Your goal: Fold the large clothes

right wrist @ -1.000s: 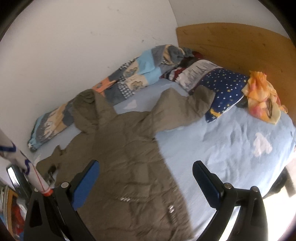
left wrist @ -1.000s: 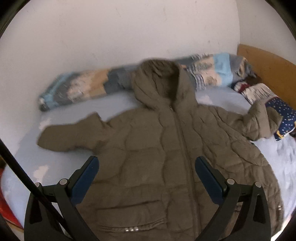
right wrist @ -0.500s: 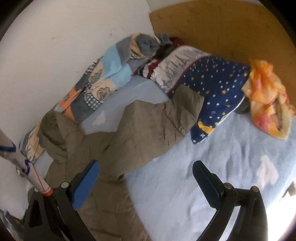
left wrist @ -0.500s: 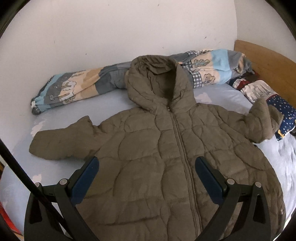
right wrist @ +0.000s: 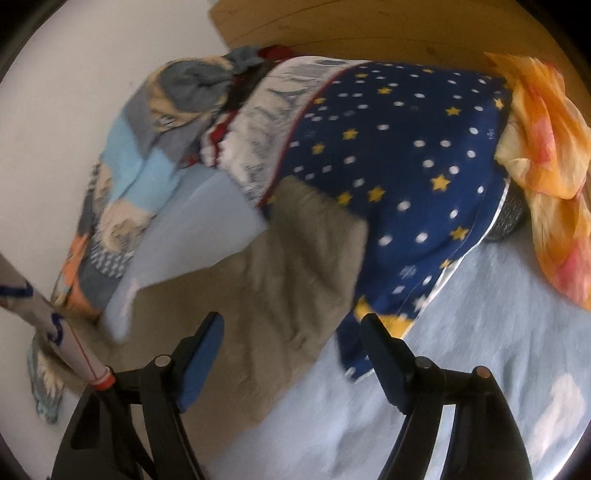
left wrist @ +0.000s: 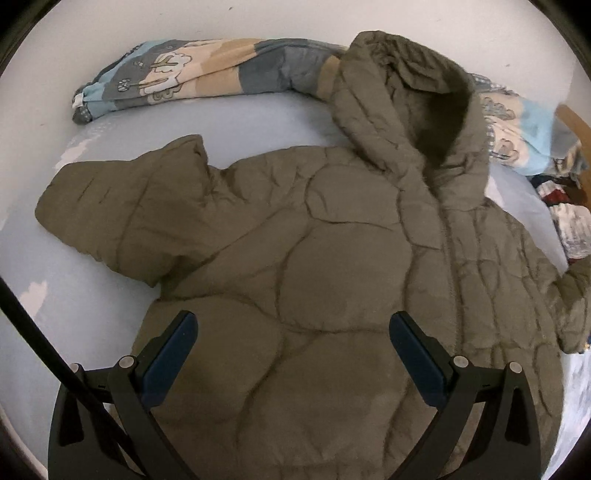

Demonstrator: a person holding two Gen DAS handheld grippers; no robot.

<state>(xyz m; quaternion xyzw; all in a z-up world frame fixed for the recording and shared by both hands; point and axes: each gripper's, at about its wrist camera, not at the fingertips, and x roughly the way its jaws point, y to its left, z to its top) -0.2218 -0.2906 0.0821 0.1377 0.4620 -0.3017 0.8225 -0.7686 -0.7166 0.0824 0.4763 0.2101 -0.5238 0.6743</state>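
An olive quilted hooded jacket (left wrist: 332, 280) lies front up on a pale blue bed, hood toward the wall. Its left sleeve (left wrist: 122, 210) stretches out to the left. My left gripper (left wrist: 293, 336) hovers open over the jacket's chest, nothing between its blue pads. In the right wrist view the jacket's other sleeve (right wrist: 291, 273) runs up to a star-patterned pillow, its cuff resting against it. My right gripper (right wrist: 291, 343) is over that sleeve with its jaws closing; the sleeve lies beneath them and the pads do not press on it.
A patterned blanket roll (left wrist: 192, 77) lies along the white wall. A navy star pillow (right wrist: 402, 158), a grey printed pillow (right wrist: 273, 122) and an orange cloth (right wrist: 546, 158) crowd the wooden headboard (right wrist: 369, 26). Blue sheet (right wrist: 480, 369) shows at the right.
Both grippers have moved in closer and lower: the left toward the jacket's chest and left sleeve, the right toward the sleeve by the pillows. The right jaws have narrowed.
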